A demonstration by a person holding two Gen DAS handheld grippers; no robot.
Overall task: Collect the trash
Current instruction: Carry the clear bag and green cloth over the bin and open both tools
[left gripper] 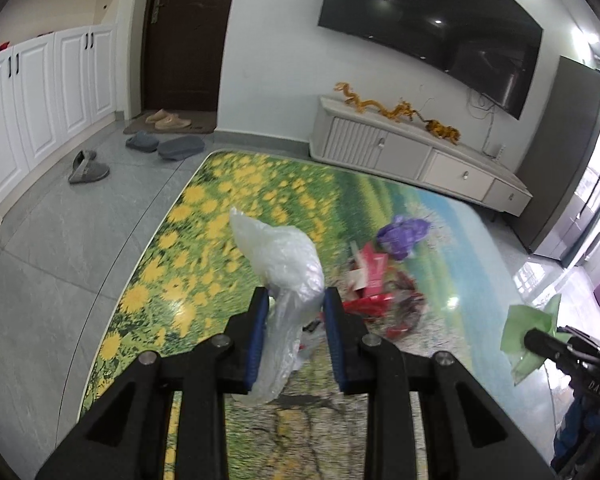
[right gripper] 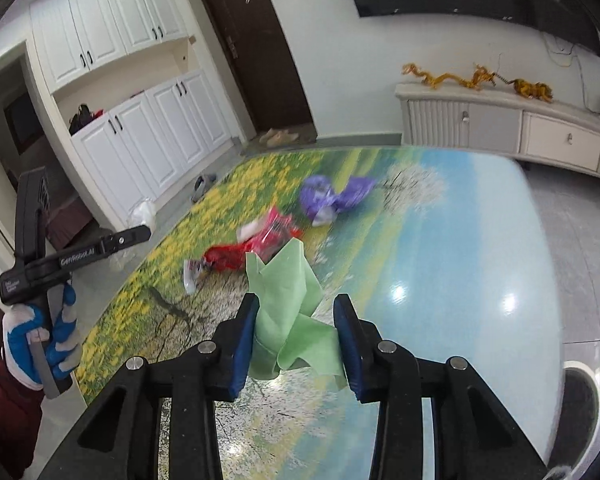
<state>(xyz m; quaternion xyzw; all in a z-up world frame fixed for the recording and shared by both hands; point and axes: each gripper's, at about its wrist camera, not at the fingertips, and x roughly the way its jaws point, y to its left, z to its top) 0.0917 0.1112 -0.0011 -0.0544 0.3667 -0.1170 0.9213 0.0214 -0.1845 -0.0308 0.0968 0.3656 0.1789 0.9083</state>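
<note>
My left gripper [left gripper: 296, 300] holds a crumpled clear plastic bag [left gripper: 280, 264] between its blue pads, above the table with the flower-field print [left gripper: 172, 248]. My right gripper [right gripper: 296, 312] holds a crumpled green paper [right gripper: 288, 304] between its pads, above the table's blue part [right gripper: 460, 260]. Red wrappers [right gripper: 256, 244] and a purple wrapper [right gripper: 332, 198] lie on the table ahead; they also show in the left wrist view, red wrappers [left gripper: 376, 292] and purple wrapper [left gripper: 402, 234]. The green paper [left gripper: 530, 332] and the right gripper show at the right of the left wrist view.
A white TV cabinet [left gripper: 412, 152] with yellow dragon figures [left gripper: 396, 110] stands behind the table under a wall TV [left gripper: 440, 28]. Slippers [left gripper: 88, 168] lie on the grey floor by white cupboards [left gripper: 28, 104] and a dark door [left gripper: 184, 36]. The left gripper's handle [right gripper: 44, 264] shows at left.
</note>
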